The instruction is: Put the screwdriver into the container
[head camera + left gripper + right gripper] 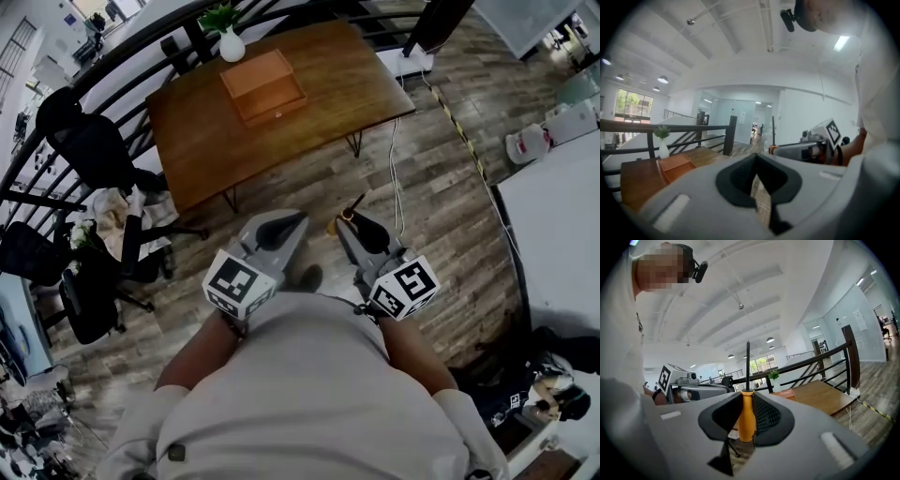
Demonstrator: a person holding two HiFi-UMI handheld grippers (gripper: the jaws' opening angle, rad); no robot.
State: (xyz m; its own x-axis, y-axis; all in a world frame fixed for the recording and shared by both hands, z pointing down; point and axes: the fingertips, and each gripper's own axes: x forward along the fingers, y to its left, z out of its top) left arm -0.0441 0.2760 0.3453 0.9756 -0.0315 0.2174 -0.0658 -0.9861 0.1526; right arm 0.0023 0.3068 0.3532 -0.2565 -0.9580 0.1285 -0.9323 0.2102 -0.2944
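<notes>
Right claw clenched on the screwdriver: orange handle pinched upright between the two dark ribbed pads, thin black shaft rising straight up past the claw tips. In the head view only the orange collar and a short bit of dark shaft show at the tips of that claw. Left claw closed, pad tips meeting, nothing between them; only a narrow slit of wood floor shows through lower down. Both claws are held out level in front of the person's light shirt, side by side and near each other, over the floor and well short of the tabletop. The container, an orange-brown open wooden box, sits on the far part of the brown tabletop, apart from both claws. Just behind it, by the far edge, stands a white vase with a green plant. Black office chairs are grouped to the left of the tabletop, beside a dark railing that runs along the far side. A white cable trails across the floor to the right of the tabletop. The screwdriver is in the right claw, not at the container.
</notes>
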